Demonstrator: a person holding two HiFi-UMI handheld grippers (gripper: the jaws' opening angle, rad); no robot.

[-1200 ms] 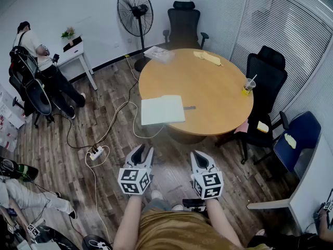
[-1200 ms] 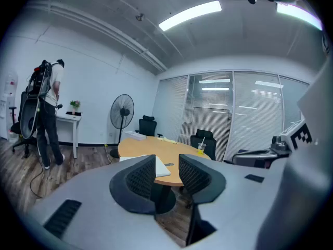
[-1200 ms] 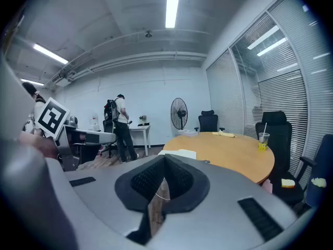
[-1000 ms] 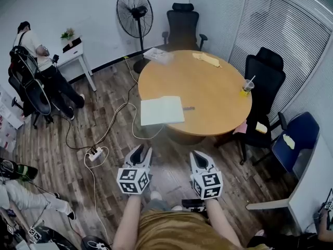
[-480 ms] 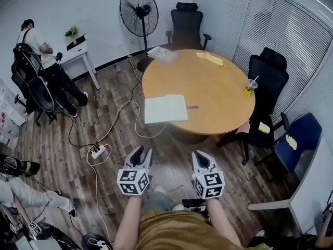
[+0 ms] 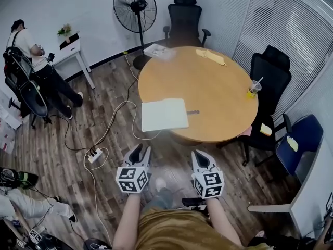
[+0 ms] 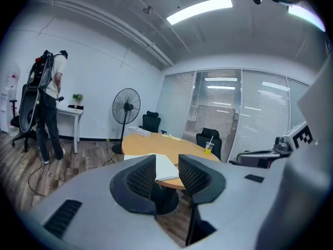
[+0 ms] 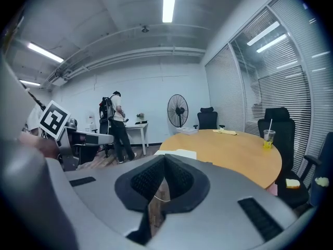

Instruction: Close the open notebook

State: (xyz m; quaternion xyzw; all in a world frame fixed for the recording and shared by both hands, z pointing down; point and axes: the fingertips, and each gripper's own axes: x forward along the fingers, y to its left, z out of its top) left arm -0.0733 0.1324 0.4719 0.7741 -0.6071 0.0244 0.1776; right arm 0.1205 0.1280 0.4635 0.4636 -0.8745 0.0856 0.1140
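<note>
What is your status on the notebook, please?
Left gripper open, right gripper shut, both empty. Notebook open on table, not yet reached. Nothing in the way.

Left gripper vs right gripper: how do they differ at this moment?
The grey, black-padded left gripper has its jaws apart; the matching right gripper has its jaws meeting at the tips. The white open notebook shows through the left gripper's gap; the right gripper leaves only a sliver of floor below its tips. Both are empty and short of the round wooden table.

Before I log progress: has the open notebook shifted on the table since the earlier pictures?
No. The open notebook still lies at the round table's near-left edge, beside the dark item.
</note>
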